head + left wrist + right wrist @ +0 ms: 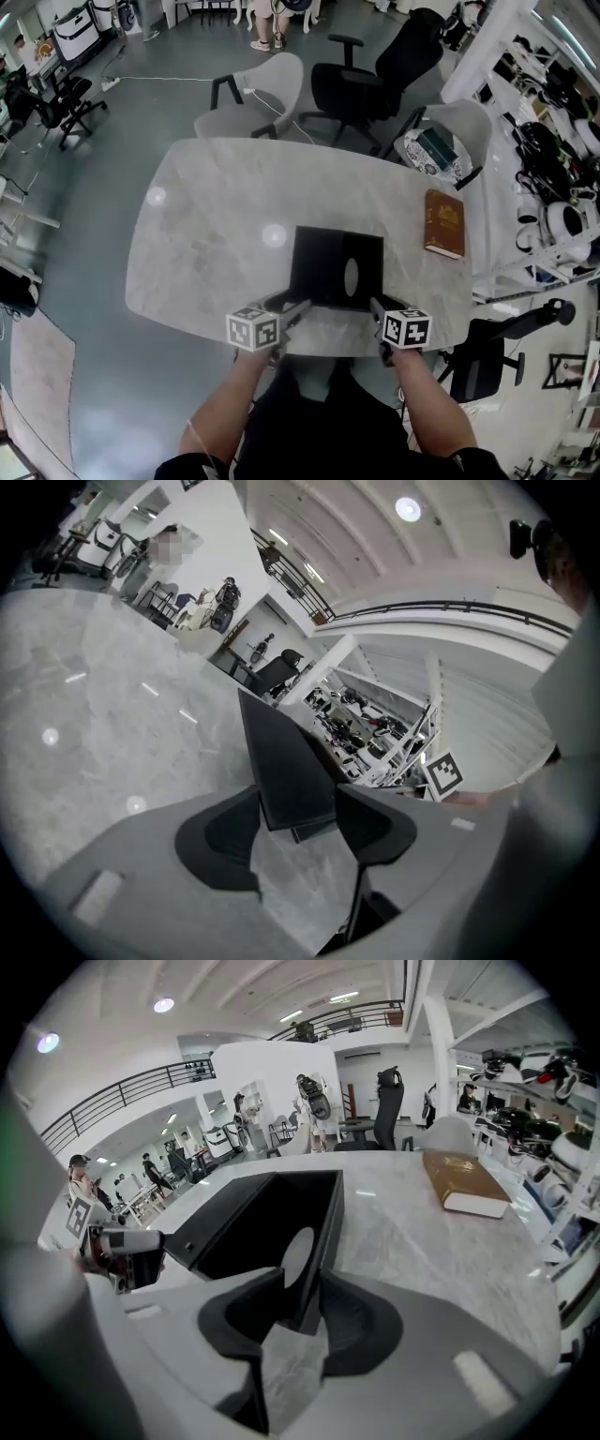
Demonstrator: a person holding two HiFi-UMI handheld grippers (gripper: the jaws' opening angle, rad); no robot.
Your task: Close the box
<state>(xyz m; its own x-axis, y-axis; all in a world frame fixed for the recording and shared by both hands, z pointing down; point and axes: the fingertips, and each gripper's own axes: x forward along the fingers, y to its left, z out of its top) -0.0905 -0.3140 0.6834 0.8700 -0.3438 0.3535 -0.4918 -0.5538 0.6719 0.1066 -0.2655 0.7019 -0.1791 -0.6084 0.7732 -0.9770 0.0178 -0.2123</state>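
A black box (pixel 323 262) stands open on the marble table (pixel 206 216), close to the near edge. My left gripper (pixel 298 311) is at its near left corner and my right gripper (pixel 375 311) at its near right corner. In the left gripper view the left gripper (pixel 298 819) is shut on a black flap (pixel 286 761), which stands raised and tilted. In the right gripper view the right gripper (pixel 302 1302) straddles the box's right wall (pixel 328 1213), which has a pale oval cut-out (pixel 298 1252), and its pads lie against that wall. The box's inside (pixel 258 1222) looks dark and empty.
A brown book (pixel 443 223) lies on the table's right side. Beyond the far edge are a grey chair (pixel 253 98), a black office chair (pixel 375 75) and a chair holding items (pixel 441 145). Crowded shelves (pixel 553 141) stand at the right.
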